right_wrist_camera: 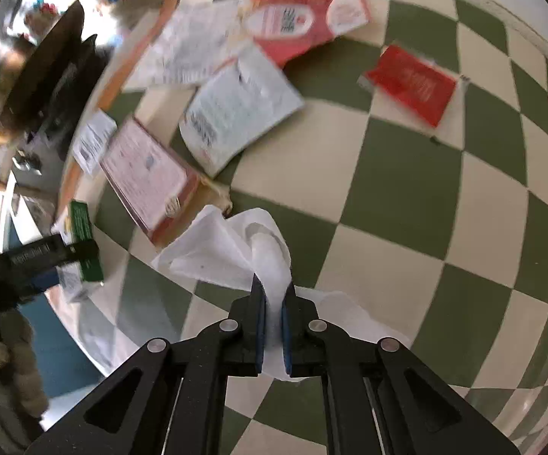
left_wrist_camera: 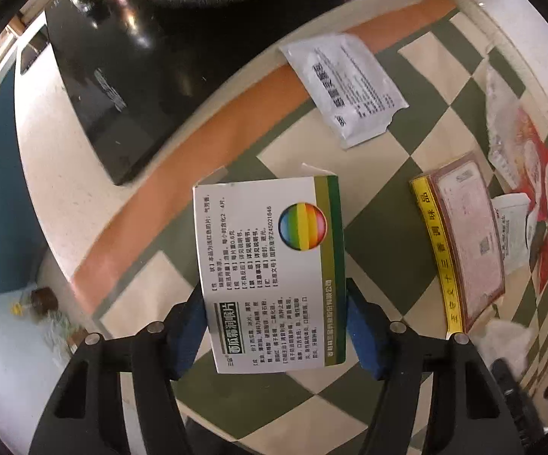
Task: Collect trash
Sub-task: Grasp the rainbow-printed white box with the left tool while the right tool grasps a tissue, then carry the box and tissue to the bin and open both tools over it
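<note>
- Left gripper (left_wrist_camera: 276, 322), lower centre of its frame, clamps the white-and-green medicine box (left_wrist_camera: 270, 273) between blue pads.
- Right gripper (right_wrist_camera: 273, 303), bottom centre, pinches a crumpled white tissue (right_wrist_camera: 228, 250), jaws narrow, above the checkered tablecloth (right_wrist_camera: 399, 182).

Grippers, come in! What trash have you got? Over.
Left gripper shut on medicine box. Right gripper shut on white tissue. Wrappers, red packet left on checkered cloth. Nothing blocking.

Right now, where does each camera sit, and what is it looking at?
Left wrist: on the left gripper, looking down its fingers at the medicine box it grips above the checkered table.
Right wrist: on the right gripper, looking along its fingers at a pinched tissue.
Shared: the table, the brown packet, the box.
</note>
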